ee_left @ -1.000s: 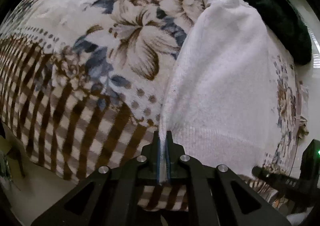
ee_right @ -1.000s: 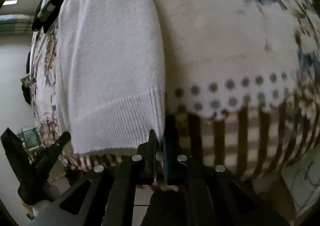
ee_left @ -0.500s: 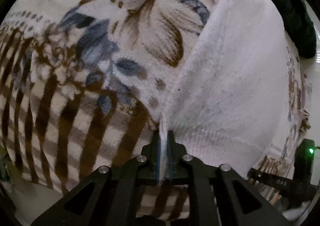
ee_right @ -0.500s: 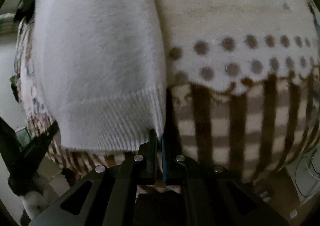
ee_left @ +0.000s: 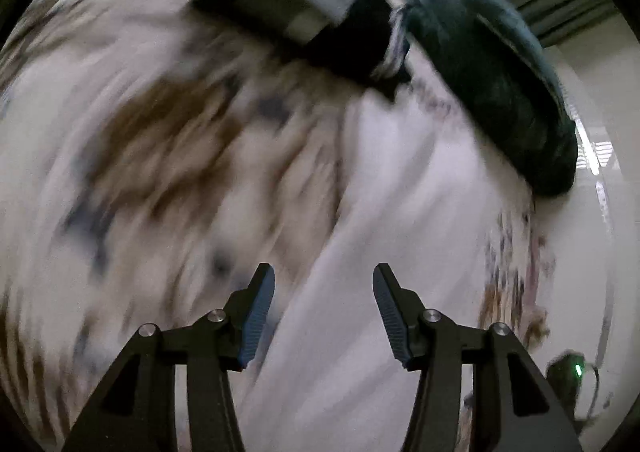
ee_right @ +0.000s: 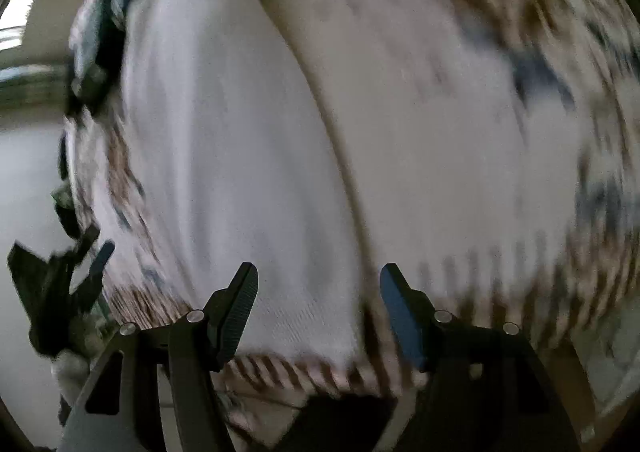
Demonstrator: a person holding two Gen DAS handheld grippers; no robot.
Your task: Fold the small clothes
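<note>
Blur smears both views. In the left wrist view, the left gripper [ee_left: 324, 288] stands with its two black fingers spread wide and nothing between them. Under it and to the left lies the plush blanket with brown and blue flowers and brown stripes [ee_left: 160, 156]. Right of that, running from the near edge toward the far right, lies the white knitted garment [ee_left: 400, 220], flat on the blanket, with its left edge passing below the gap between the fingers. At the far side sits a folded black and grey cloth [ee_left: 316, 8], and right of it a dark green fuzzy garment [ee_left: 492, 72] stretches along the blanket's far right edge.

In the right wrist view, the left gripper appears as a dark blurred shape at the near left, off the blanket. The white knitted garment [ee_right: 224, 156] fills the left and middle, its ribbed hem at the near edge. The right gripper [ee_right: 318, 284] is also wide apart and holds nothing; the hem's right corner lies below the gap. The blanket spreads to the right.
</note>
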